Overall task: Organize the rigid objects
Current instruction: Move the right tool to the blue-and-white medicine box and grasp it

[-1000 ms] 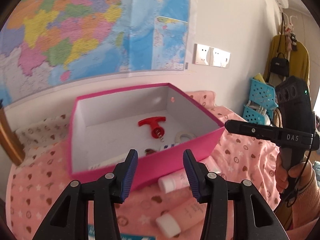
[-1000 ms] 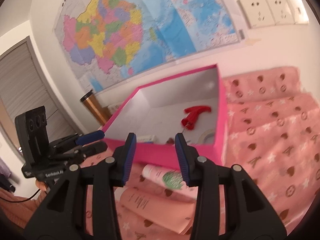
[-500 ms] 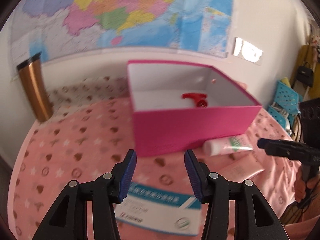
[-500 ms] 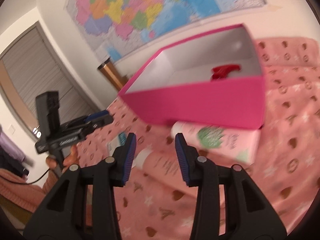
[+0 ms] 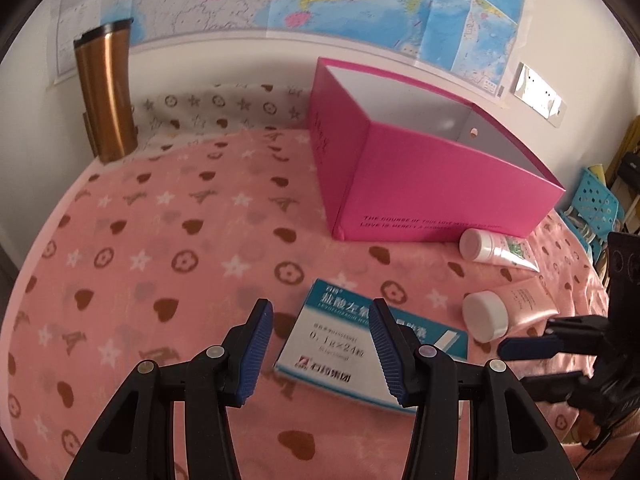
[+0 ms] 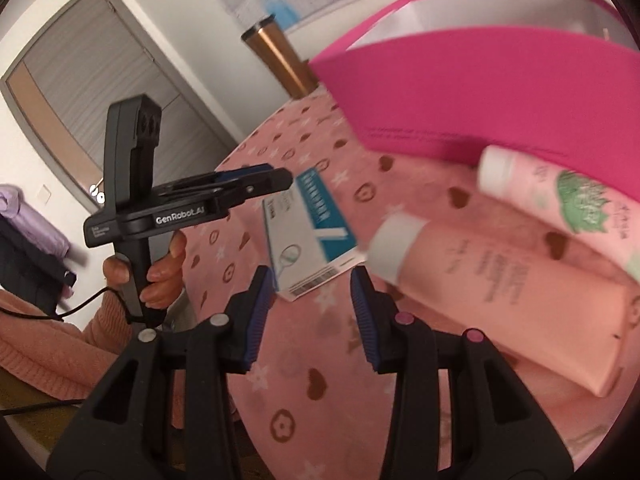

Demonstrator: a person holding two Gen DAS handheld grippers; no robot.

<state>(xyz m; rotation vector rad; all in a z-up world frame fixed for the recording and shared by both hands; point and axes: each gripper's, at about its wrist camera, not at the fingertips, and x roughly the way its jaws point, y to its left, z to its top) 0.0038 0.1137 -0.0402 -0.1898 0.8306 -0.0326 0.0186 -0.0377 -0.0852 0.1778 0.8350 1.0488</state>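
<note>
Where fleece lies soft, flat cardboard carton [image 5: 352, 340].

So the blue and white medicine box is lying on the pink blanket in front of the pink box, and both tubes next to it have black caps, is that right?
Not quite. The caps are white, not black: the left wrist view shows a white cap on the pink tube and on the tube with the green print. The rest holds: the medicine box lies on the blanket in front of the pink box.
</note>
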